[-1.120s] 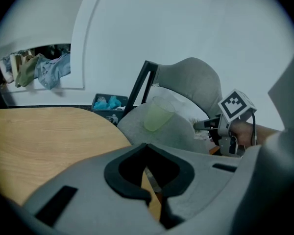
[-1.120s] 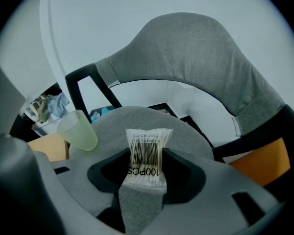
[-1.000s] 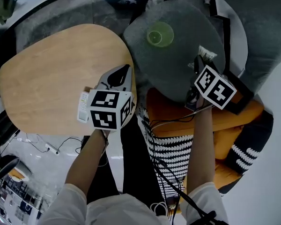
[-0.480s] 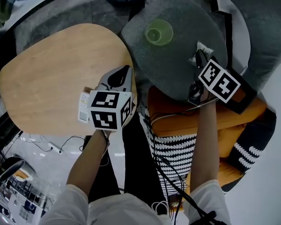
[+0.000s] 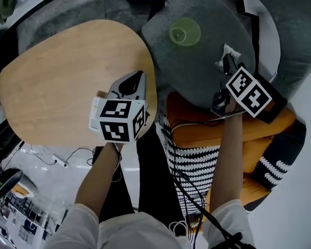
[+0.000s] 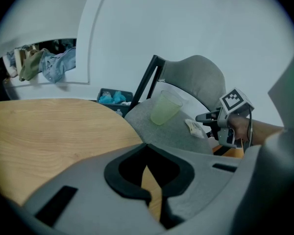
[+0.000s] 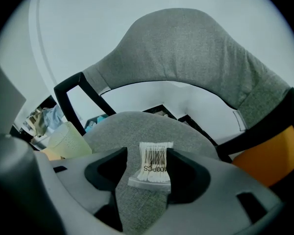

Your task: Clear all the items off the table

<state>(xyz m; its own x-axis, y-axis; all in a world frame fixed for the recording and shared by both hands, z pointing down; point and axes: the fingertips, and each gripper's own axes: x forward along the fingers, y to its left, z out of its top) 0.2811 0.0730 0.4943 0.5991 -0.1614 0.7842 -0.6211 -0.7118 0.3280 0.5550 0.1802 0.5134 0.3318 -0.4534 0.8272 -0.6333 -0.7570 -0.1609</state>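
A rounded pale wooden table [image 5: 57, 82] beside a grey fabric chair seat [image 5: 197, 71], with a gripper over each.

Head view: the left gripper [image 5: 140, 78] hovers above the table's right edge. A translucent green plastic cup [image 5: 184, 33] stands upright on the seat, well apart from a small clear packet of white cotton swabs [image 5: 225, 55] that lies at the tip of the right gripper [image 5: 229, 65]. An orange cushion [image 5: 197, 121] sits below the seat.
Left gripper view: the jaws are closed tip to tip with nothing held, wood showing past them, and the cup and packet are both on the seat beyond.
Right gripper view: the jaws are spread, unclenched. The packet lies flat on the seat between them, its right edge against the right pad [image 7: 183, 173] and clear of the left one.
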